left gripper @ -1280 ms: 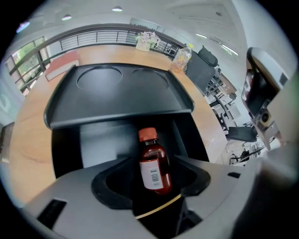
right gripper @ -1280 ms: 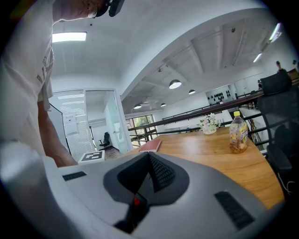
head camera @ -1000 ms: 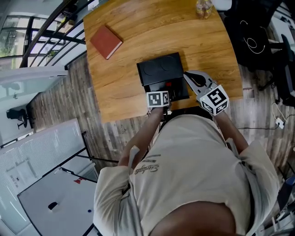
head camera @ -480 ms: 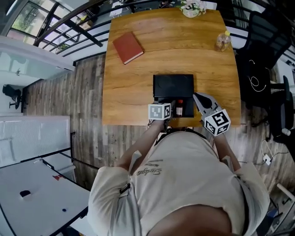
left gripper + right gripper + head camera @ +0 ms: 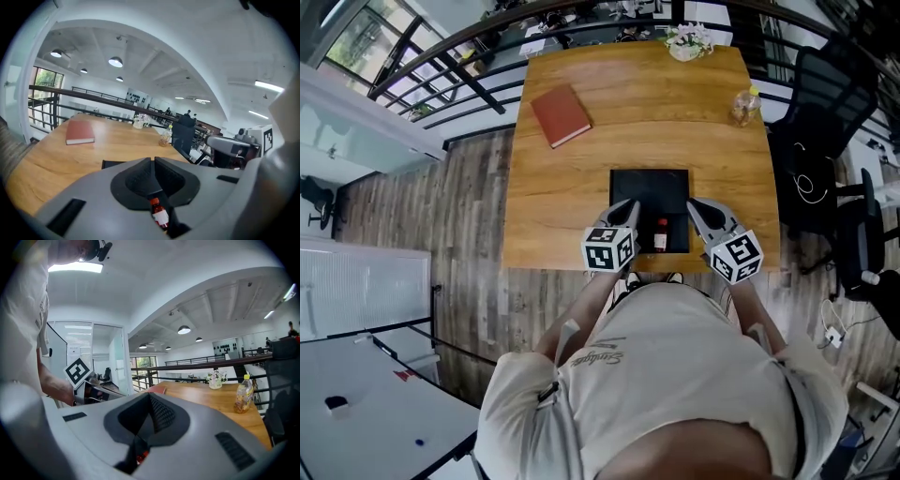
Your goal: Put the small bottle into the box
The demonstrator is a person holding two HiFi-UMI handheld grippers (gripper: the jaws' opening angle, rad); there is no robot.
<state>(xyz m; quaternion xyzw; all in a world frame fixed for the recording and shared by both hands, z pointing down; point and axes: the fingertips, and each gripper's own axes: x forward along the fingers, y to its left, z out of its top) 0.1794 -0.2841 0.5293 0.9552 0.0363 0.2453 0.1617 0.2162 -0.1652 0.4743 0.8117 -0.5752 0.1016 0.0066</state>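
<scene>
The small bottle [image 5: 660,235], brown with a red cap and a white label, sits inside the open black box [image 5: 649,187] near its front edge. It also shows in the left gripper view, where the bottle [image 5: 159,215] lies below the jaws. My left gripper [image 5: 629,206] hangs over the box's front left corner. Its jaws have just been closing and now stand shut with nothing between them. My right gripper [image 5: 693,205] hovers at the box's front right corner, also shut and empty. Neither gripper touches the bottle.
On the wooden table [image 5: 572,202] lie a red book [image 5: 562,114] at the far left, a yellow-capped drink bottle [image 5: 743,106] at the far right and a flower vase [image 5: 686,42] at the back edge. A black chair [image 5: 825,103] stands to the right.
The left gripper has lifted up and back from the box and its jaws have gone from open to shut. The bottle stays in the box. The right gripper rose slightly.
</scene>
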